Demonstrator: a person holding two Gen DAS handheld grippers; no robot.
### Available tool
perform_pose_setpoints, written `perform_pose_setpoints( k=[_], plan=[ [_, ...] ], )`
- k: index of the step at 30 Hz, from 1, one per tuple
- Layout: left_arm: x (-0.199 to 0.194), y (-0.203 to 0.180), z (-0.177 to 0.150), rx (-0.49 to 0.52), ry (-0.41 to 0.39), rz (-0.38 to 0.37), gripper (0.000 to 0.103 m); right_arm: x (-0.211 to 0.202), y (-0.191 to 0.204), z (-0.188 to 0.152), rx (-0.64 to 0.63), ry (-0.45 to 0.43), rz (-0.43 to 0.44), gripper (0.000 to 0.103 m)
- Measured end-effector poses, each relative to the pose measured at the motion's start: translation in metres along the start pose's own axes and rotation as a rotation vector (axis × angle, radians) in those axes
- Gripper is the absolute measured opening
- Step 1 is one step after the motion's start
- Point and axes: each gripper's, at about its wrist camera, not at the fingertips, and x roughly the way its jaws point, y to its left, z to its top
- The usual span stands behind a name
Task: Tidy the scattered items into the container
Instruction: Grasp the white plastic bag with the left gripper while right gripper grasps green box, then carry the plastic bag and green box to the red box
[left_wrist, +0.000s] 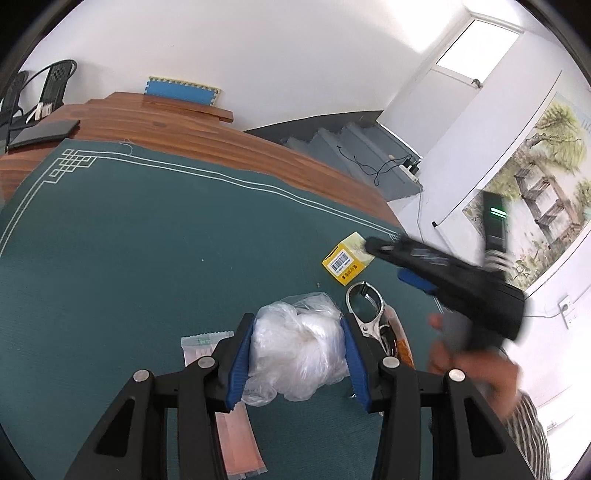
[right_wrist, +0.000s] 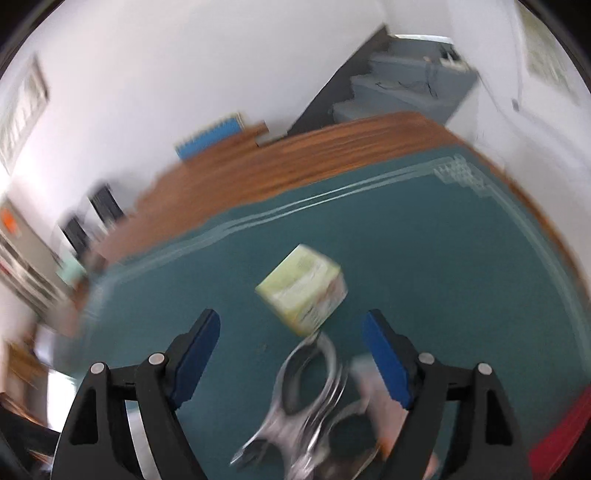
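While the left gripper (left_wrist: 299, 354) pinched the bag (left_wrist: 299, 354) at lower centre, the right gripper (right_wrist: 291, 354) hung spread and empty, the box (right_wrist: 303, 290) just beyond its tips, opener (right_wrist: 303, 398) between them.

I saw a crumpled clear plastic bag (left_wrist: 299, 354) bulging between blue pads, over the green mat. A flat pink sachet (left_wrist: 236, 421) lay beneath it, its far end showing to the left. Just right of the bag lay a pair of metal tongs (left_wrist: 364, 308), loop handles toward the far side, partly over an orange packet (left_wrist: 400, 339). Beyond the tongs sat a small yellow box (left_wrist: 345, 264), barcode side up, tilted on the mat; from my right camera it looked blurred (right_wrist: 303, 290).
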Motion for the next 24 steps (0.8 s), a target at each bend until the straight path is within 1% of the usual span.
perform_pose_setpoints(
  k=[6,10,14,15,16,17,18,20,24],
  plan=[
    [0.006,0.0,0.002,0.0,0.008,0.006,0.047,0.048,0.018,0.041,-0.112,0.062,-0.045,0.083],
    [0.009,-0.004,0.001,0.012,0.011,0.009,0.047,0.057,0.029,0.04,-0.209,0.086,-0.073,0.083],
    [0.01,-0.004,0.001,0.016,0.01,0.009,0.047,0.069,0.034,0.039,-0.26,0.123,-0.109,0.083],
    [0.01,-0.003,0.001,0.015,0.011,0.01,0.047,0.071,0.034,0.039,-0.261,0.13,-0.109,0.083],
    [0.011,-0.003,0.001,0.013,0.012,0.011,0.047,0.072,0.033,0.037,-0.251,0.137,-0.108,0.079],
    [0.011,-0.002,0.001,0.012,0.013,0.013,0.047,0.074,0.031,0.036,-0.238,0.147,-0.103,0.063],
    [0.012,-0.001,0.001,0.01,0.015,0.015,0.047,0.073,0.027,0.035,-0.217,0.157,-0.092,0.064],
    [0.012,-0.004,0.0,0.016,0.015,0.017,0.047,0.066,0.02,0.035,-0.18,0.143,-0.083,0.063],
    [0.012,-0.014,-0.003,0.039,0.014,0.018,0.047,0.036,0.009,0.034,-0.122,0.086,-0.077,0.063]
  ],
)
